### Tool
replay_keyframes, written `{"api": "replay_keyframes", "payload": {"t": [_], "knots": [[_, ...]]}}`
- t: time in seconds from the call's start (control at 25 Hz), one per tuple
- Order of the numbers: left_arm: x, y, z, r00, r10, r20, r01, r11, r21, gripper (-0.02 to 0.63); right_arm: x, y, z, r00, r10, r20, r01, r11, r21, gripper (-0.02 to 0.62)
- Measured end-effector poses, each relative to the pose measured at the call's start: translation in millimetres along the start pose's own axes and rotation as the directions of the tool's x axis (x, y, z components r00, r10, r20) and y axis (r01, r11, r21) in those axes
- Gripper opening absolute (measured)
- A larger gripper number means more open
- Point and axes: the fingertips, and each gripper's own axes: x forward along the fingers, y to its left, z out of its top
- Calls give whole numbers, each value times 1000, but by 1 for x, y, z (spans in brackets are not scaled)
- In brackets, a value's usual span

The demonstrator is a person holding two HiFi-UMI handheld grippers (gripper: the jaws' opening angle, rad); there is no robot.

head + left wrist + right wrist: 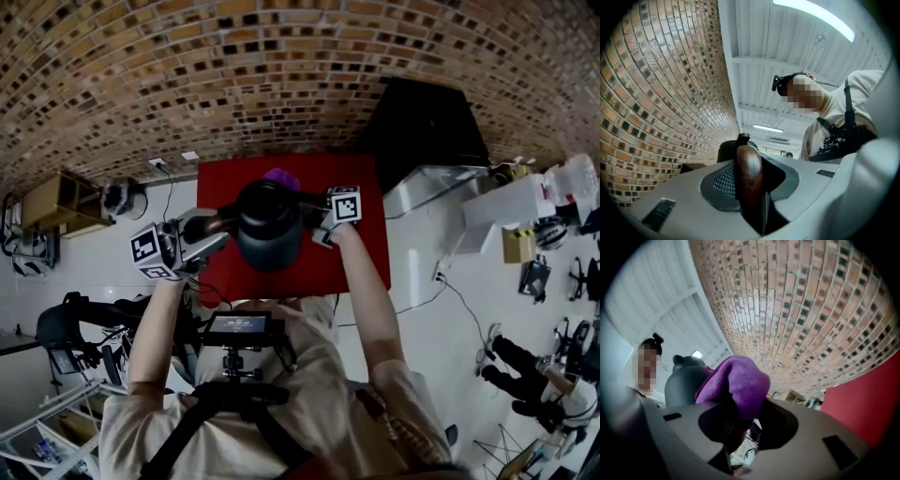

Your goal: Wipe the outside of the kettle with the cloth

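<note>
A dark round kettle (269, 225) hangs over the red table (361, 253). My left gripper (221, 225) is shut on its brown wooden handle (749, 180), which runs between the jaws in the left gripper view, with the dark kettle body (727, 151) just beyond. My right gripper (321, 227) is at the kettle's right side, shut on a bunched purple cloth (740, 380). In the right gripper view the cloth lies against the kettle (682, 380). From the head view, a bit of the cloth (281, 177) shows behind the kettle's top.
A brick wall (234, 75) stands behind the table. A black box (422, 122) and a metal tray (427, 187) sit at the right. A wooden shelf (56, 202) is at the left, and clutter and someone's legs (525, 370) at the far right.
</note>
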Motion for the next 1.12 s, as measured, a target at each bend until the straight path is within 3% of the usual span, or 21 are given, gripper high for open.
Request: {"api": "replay_keyframes", "payload": {"t": [0.12, 0.2, 0.32, 0.4, 0.6, 0.72, 0.84, 0.96, 1.12], "knots": [[3, -8, 0, 999, -46, 5, 46, 999, -8, 92, 12, 13, -3, 988, 156, -22, -154, 986, 67, 126], [6, -12, -4, 998, -55, -5, 55, 998, -8, 91, 18, 14, -8, 984, 166, -61, -161, 984, 74, 127], [9, -14, -14, 999, -27, -45, 27, 1000, 8, 94, 5, -6, -13, 996, 31, -85, -27, 999, 40, 127], [4, -12, -19, 998, 8, -60, -7, 1000, 16, 95, -17, -13, -3, 998, -51, -28, 52, 998, 27, 127], [-21, -3, -20, 997, 78, -8, -78, 996, -30, 94, -59, 30, 41, 985, -83, 150, 91, 995, -44, 127], [-31, 2, -14, 989, 137, 52, -134, 990, -52, 94, -61, 41, 37, 970, -195, 144, 212, 970, -116, 129], [-30, 7, -1, 979, 179, 96, -177, 984, -29, 95, -62, 1, -15, 930, -355, 96, 365, 923, -119, 129], [-27, 15, 13, 966, 217, 141, -219, 976, -1, 94, -45, -12, -63, 935, -338, 103, 347, 935, -79, 127], [-30, 33, 21, 937, 282, 204, -284, 959, -22, 94, -17, 1, -79, 928, -263, 264, 278, 960, -19, 129]]}}
